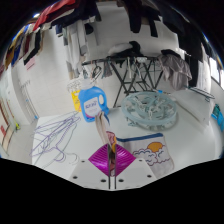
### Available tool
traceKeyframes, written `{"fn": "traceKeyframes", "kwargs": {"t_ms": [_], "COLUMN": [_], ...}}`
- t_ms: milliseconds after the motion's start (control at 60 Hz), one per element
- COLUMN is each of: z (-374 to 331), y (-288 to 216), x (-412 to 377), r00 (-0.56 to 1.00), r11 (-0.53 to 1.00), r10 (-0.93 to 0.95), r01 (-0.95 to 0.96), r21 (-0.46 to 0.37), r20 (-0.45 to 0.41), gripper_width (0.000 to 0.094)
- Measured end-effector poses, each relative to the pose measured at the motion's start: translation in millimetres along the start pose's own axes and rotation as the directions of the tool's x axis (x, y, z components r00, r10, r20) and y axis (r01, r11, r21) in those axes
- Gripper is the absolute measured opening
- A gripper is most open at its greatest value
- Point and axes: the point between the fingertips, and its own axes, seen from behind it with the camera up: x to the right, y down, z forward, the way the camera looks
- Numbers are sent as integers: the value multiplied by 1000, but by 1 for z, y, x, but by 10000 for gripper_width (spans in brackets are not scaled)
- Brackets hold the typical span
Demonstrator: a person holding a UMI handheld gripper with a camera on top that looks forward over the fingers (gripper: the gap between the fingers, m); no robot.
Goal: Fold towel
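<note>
Gripper (112,165) fingers, pink pads nearly touching, seem pinched on a striped towel (107,133) rising from them above the white bench (60,118). Beyond, a blue-and-white bottle (93,102) stands mid-bench, wire hangers (55,138) nearby, and a pale crumpled cloth heap (152,105) across from them. Behind stands a drying rack (125,68).

Your gripper (112,160) shows only as its 2 fingers, low and near in the scene. Each finger carries a magenta pad (101,158) on its inner face, and the 2 pads look like bright triangular wedges, 1 on the left and 1 on the right, with faint darker ridges running across them. Their tips draw together into a narrow point. Below the pads you can see a short, pale stub of the finger body, small and hard to make out.
</note>
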Motion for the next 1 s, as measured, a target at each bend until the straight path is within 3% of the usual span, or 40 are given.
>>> {"fn": "traceKeyframes", "kwargs": {"t_ms": [150, 367, 400, 433, 450, 483, 517, 567, 783, 1000], "z": [-6, 18, 22, 22, 21, 17, 0, -30, -225, -335], "y": [-15, 26, 31, 35, 37, 39, 33, 21, -14, -25], "x": [91, 172, 176, 181, 184, 188, 190, 187, 191, 215], "r00": [993, 973, 971, 967, 964, 959, 957, 962, 971, 979], "r11": [999, 996, 994, 991, 990, 986, 983, 982, 978, 991], "r10": [-19, -83, -103, -123, -135, -157, -173, -182, -204, -135], "r01": [22, 76, 93, 110, 119, 139, 155, 169, 197, 134], "r21": [26, -41, -57, -70, -80, -95, -95, -79, -63, -18], "r20": [-113, -214, -215, -224, -230, -234, -232, -205, -122, -155], "gripper_width": [54, 84, 196, 439, 641, 839, 798, 852, 854, 847]}}
